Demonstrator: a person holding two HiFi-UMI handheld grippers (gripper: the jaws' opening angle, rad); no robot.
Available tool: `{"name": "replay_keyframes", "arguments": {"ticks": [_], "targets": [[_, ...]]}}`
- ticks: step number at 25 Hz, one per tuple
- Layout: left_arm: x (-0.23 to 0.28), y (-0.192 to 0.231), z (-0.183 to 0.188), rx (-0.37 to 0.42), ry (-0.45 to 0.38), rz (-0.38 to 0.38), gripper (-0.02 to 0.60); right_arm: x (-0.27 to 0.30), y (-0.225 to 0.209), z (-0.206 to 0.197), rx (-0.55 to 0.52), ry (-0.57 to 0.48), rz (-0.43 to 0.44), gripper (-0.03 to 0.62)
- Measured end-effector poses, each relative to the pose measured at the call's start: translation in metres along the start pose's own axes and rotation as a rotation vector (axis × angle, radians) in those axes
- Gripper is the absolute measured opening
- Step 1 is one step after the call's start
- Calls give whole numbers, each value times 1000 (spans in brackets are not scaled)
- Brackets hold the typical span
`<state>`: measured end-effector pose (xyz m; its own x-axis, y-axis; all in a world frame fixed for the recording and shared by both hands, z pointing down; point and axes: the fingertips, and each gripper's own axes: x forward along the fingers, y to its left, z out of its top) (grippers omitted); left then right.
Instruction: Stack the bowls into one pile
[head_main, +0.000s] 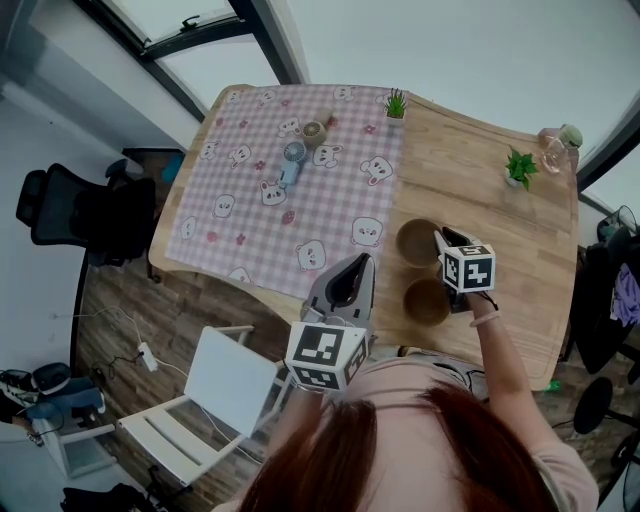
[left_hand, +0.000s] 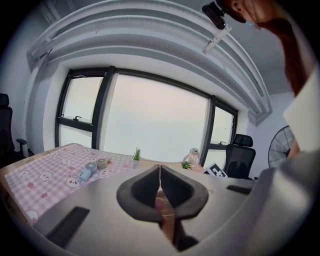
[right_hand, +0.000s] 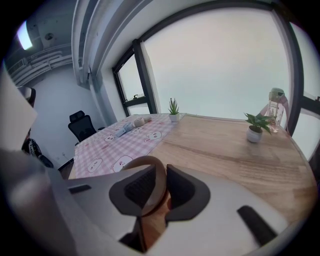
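Two brown bowls stand on the wooden table (head_main: 480, 200), a farther bowl (head_main: 415, 243) and a nearer bowl (head_main: 426, 302), side by side and apart. My right gripper (head_main: 441, 240) is shut on the right rim of the farther bowl. In the right gripper view the rim (right_hand: 144, 161) passes between the jaws of that gripper (right_hand: 165, 174). My left gripper (head_main: 361, 264) hovers at the table's near edge, left of the bowls. Its jaws meet at the tips in the left gripper view (left_hand: 160, 172), with nothing between them.
A pink checked cloth (head_main: 270, 200) covers the table's left half, carrying a small hand fan (head_main: 292, 160) and a round object (head_main: 314, 131). Two potted plants (head_main: 396, 104) (head_main: 519, 167) and a pink bottle (head_main: 556, 140) stand at the far side. A white chair (head_main: 215, 395) is near the person's legs.
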<state>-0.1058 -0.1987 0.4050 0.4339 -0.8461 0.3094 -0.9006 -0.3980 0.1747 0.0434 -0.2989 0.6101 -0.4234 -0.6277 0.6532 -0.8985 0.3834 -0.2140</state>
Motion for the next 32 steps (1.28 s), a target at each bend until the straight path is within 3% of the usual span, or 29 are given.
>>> {"name": "replay_keyframes", "arguments": {"ticks": [19, 32], "targets": [[-12, -28, 3, 12, -37, -16, 11, -48, 2, 12, -48, -88, 14, 60], [-34, -59, -3, 22, -55, 5, 11, -80, 11, -6, -66, -104, 53, 60]]}}
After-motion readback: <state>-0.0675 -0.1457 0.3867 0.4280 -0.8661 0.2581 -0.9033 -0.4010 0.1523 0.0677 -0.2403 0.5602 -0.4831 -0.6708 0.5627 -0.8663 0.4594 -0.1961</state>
